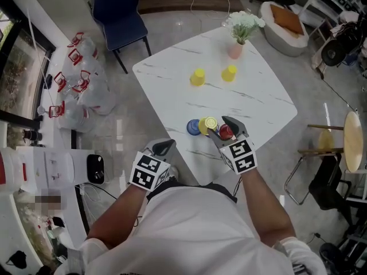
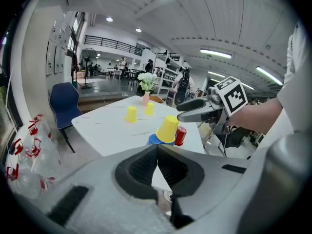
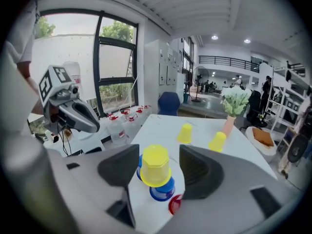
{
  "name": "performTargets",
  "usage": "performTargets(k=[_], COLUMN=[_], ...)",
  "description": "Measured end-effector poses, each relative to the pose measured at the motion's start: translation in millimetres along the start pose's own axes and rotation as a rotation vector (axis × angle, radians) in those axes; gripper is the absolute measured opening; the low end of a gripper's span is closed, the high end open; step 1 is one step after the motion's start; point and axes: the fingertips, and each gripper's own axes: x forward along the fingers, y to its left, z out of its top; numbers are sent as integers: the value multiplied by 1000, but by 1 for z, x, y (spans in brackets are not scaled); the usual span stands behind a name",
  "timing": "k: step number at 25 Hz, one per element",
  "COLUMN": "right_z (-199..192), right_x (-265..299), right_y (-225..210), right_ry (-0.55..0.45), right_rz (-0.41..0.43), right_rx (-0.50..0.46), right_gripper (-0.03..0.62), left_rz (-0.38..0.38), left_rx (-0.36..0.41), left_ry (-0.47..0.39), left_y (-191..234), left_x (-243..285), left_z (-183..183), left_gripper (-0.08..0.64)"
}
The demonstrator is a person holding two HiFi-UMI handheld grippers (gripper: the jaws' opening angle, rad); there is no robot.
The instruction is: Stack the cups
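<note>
An upside-down yellow cup [image 3: 155, 165] rests on an upside-down blue cup [image 3: 163, 189] near the table's front edge, with more blue showing behind it on the left. A red cup [image 3: 174, 204] stands beside them. My right gripper [image 3: 159, 155] is open, its jaws on either side of the yellow cup with a gap on each side. In the head view the right gripper [image 1: 223, 128] is over the yellow cup [image 1: 207, 124], blue cup [image 1: 192, 127] and red cup [image 1: 226, 132]. My left gripper [image 1: 165, 146] hangs off the table's near edge, shut and holding nothing.
Two more yellow cups [image 1: 197, 77] [image 1: 229, 73] stand upside down farther back on the white marble table [image 1: 264, 96], by a pink vase of flowers [image 1: 235, 49]. A blue chair [image 1: 117, 13] and bagged bottles [image 1: 80, 79] are to the left; a wooden stool [image 1: 350, 139] is to the right.
</note>
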Motion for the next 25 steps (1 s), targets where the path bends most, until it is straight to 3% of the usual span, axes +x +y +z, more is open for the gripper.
performTargets(k=[4, 11, 25], right_z=[16, -8, -18], right_x=[-18, 2, 119], right_y=[-39, -131, -241], right_ry=[-91, -31, 115], right_rz=[-35, -123, -162], right_rx=[66, 174, 61], right_gripper=[225, 195, 230], left_rz=[19, 73, 225], left_rx=[-17, -48, -140], left_ry=[-5, -5, 21], left_y=[1, 1, 6], left_x=[6, 9, 2], left_z=[5, 8, -2], left_gripper=[9, 9, 9])
